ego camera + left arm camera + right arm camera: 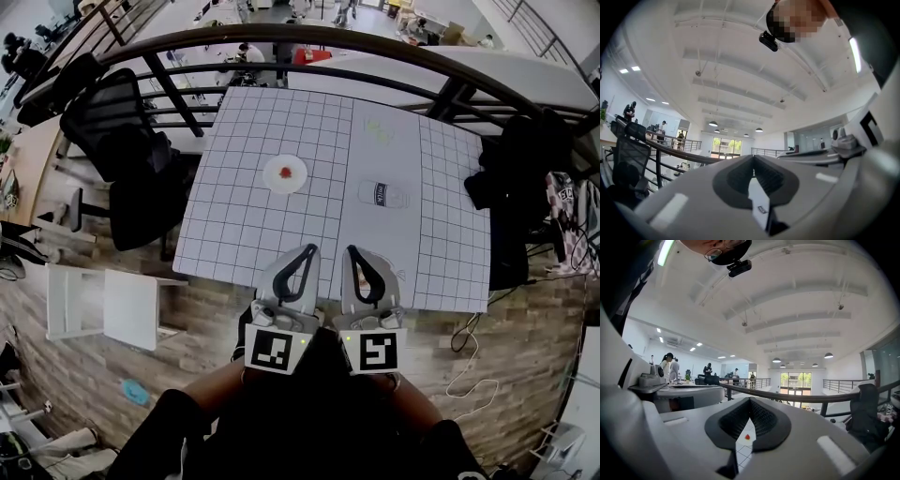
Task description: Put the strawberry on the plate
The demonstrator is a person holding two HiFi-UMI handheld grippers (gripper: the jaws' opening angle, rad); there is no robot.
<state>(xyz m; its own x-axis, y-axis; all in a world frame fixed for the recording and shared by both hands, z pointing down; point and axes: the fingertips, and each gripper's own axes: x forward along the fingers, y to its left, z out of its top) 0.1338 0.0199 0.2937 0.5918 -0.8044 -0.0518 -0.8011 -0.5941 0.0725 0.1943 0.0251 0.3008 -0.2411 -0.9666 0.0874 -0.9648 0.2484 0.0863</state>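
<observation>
Marker cubes (273, 352), head view: nearest the lens, one on each of my grippers, just above my forearms (220, 382).
Left gripper (307, 253), head view: fingers closed on nothing, tips over the table's near edge.
Right gripper (354, 253), head view: just beside the left, likewise closed and empty.
Table (234, 225), head view: gridded white top with a plain strip (384, 159) down its middle; bare grid runs from my fingertips to the plate.
Plate (285, 174), head view: white, on the grid left of the strip; holds the strawberry (289, 170) at its middle, well apart from both pairs of fingers.
Bottle (382, 195), head view: lying on its side on the strip, right of the plate and apart from it.
Surroundings, head view: black chair (117, 131) left of the table, dark railing (281, 37) beyond it.
Left gripper (753, 159), left gripper view: pads together, nothing held; right gripper (855, 140) at the right edge.
Right gripper (750, 403), right gripper view: pads together; strawberry (747, 437) shows as a red dot through the pad opening, far ahead on the grid.
</observation>
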